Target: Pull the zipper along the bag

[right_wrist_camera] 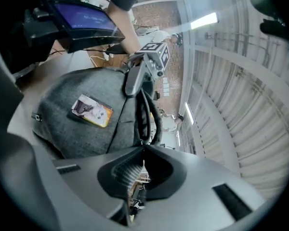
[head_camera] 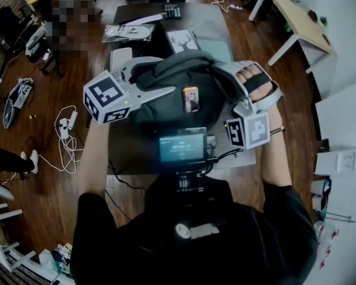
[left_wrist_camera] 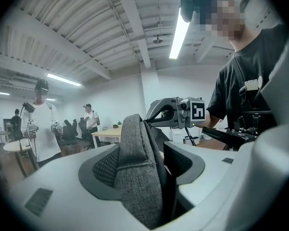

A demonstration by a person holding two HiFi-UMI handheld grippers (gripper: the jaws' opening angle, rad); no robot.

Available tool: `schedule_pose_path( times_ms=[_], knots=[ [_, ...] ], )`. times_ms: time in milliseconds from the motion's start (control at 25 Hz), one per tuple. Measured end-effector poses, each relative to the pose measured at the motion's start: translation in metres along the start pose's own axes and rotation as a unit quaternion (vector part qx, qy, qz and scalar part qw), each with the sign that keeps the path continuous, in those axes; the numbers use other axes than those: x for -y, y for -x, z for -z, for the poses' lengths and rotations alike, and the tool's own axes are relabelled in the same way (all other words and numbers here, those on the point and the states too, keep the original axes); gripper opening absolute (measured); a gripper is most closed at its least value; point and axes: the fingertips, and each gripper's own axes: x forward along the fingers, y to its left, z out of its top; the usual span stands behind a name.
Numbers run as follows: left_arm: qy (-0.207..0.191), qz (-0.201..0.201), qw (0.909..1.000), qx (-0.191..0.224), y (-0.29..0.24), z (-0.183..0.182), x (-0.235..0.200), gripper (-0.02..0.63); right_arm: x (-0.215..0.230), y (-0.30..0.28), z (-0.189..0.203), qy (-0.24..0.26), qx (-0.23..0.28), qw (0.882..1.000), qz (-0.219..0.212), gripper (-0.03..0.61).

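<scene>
A grey backpack (head_camera: 166, 108) lies on the dark table (head_camera: 210, 19), with a small picture tag (head_camera: 191, 98) on its front. My left gripper (head_camera: 169, 91) comes in from the left. In the left gripper view this gripper (left_wrist_camera: 144, 165) has a thick fold of the bag's grey fabric (left_wrist_camera: 135, 148) pinched between its pads. My right gripper (head_camera: 218, 70) reaches the bag's top from the right. In the right gripper view its jaws (right_wrist_camera: 143, 149) are closed, and a black zipper pull cord (right_wrist_camera: 151, 114) loops out from their tips over the bag (right_wrist_camera: 77, 129).
A chest-mounted screen (head_camera: 182, 145) sits just below the bag. On the far half of the table lie a deer picture (head_camera: 183, 40), a calculator (head_camera: 172, 10) and a flat packet (head_camera: 129, 32). White cables (head_camera: 65, 135) trail on the floor at left, and a pale table (head_camera: 296, 16) stands at right.
</scene>
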Motion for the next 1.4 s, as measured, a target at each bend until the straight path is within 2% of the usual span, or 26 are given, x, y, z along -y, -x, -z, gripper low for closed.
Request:
schedule_pose_path(
  times_ms=[160,240,320,400,440,480,520,560,600,640,680,720,760,800,880,960,1040,1120,1200,1280,1360,1400],
  knots=[
    [0.005,-0.001,1.0000,-0.001,-0.004,-0.001,-0.003,0.270,0.000,-0.007,-0.005,0.051,-0.014,0.998,-0.021,0.017],
    [0.003,-0.006,1.0000,-0.001,-0.004,-0.001,-0.005,0.270,-0.001,-0.008,-0.007,0.050,-0.014,0.998,-0.024,0.017],
    [-0.001,-0.009,0.9999,0.008,0.000,-0.001,-0.003,0.270,0.001,-0.004,-0.007,0.008,0.005,1.000,-0.017,0.017],
    [0.000,-0.008,0.9995,0.032,0.007,-0.005,-0.001,0.270,0.007,0.003,-0.002,-0.090,0.045,0.995,-0.006,0.029],
    [0.004,-0.008,0.9989,0.046,0.010,-0.009,-0.001,0.270,0.012,0.006,0.004,-0.155,0.069,0.986,-0.003,0.051],
    [0.010,-0.008,0.9981,0.060,0.012,-0.012,-0.003,0.270,0.017,0.010,0.012,-0.224,0.093,0.970,-0.002,0.089],
    [0.016,-0.011,0.9972,0.072,0.013,-0.013,-0.006,0.270,0.023,0.015,0.020,-0.298,0.117,0.947,-0.003,0.128],
    [0.023,-0.014,0.9962,0.083,0.015,-0.013,-0.008,0.270,0.027,0.021,0.027,-0.376,0.141,0.916,-0.010,0.135],
    [0.031,-0.016,0.9951,0.093,0.018,-0.012,-0.011,0.270,0.031,0.028,0.032,-0.449,0.166,0.878,-0.022,0.144],
    [0.040,-0.019,0.9939,0.101,0.021,-0.010,-0.012,0.270,0.033,0.034,0.034,-0.503,0.191,0.842,-0.039,0.202],
    [0.045,-0.021,0.9929,0.108,0.024,-0.009,-0.013,0.270,0.033,0.039,0.032,-0.532,0.216,0.816,-0.060,0.267],
    [0.046,-0.025,0.9924,0.111,0.027,-0.009,-0.013,0.270,0.033,0.042,0.029,-0.540,0.234,0.804,-0.079,0.301],
    [0.042,-0.030,0.9923,0.112,0.030,-0.008,-0.012,0.270,0.031,0.040,0.025,-0.532,0.241,0.807,-0.093,0.371],
    [0.035,-0.039,0.9925,0.111,0.034,-0.008,-0.011,0.270,0.027,0.036,0.022,-0.514,0.236,0.818,-0.103,0.407],
    [0.017,-0.060,0.9926,0.105,0.047,-0.006,-0.010,0.270,0.017,0.020,0.013,-0.482,0.213,0.839,-0.133,0.417],
    [0.009,-0.086,0.9913,0.099,0.068,0.001,-0.006,0.270,0.007,0.004,0.000,-0.459,0.207,0.847,-0.168,0.430],
    [0.020,-0.123,0.9868,0.103,0.096,0.015,-0.004,0.271,-0.001,-0.008,-0.007,-0.431,0.206,0.859,-0.184,0.430],
    [0.033,-0.187,0.9757,0.109,0.124,0.041,-0.002,0.272,-0.006,-0.014,-0.008,-0.418,0.206,0.864,-0.191,0.430],
    [0.037,-0.261,0.9591,0.102,0.145,0.079,0.003,0.272,-0.007,-0.017,-0.004,-0.423,0.210,0.860,-0.195,0.406],
    [0.027,-0.325,0.9416,0.083,0.153,0.121,0.013,0.272,-0.009,-0.019,0.001,-0.423,0.208,0.861,-0.193,0.372],
    [0.018,-0.360,0.9314,0.052,0.147,0.166,0.026,0.272,-0.012,-0.020,0.004,-0.423,0.199,0.862,-0.195,0.345],
    [0.024,-0.363,0.9308,0.035,0.140,0.186,0.034,0.272,-0.013,-0.021,0.003,-0.424,0.196,0.861,-0.198,0.339]
  ],
)
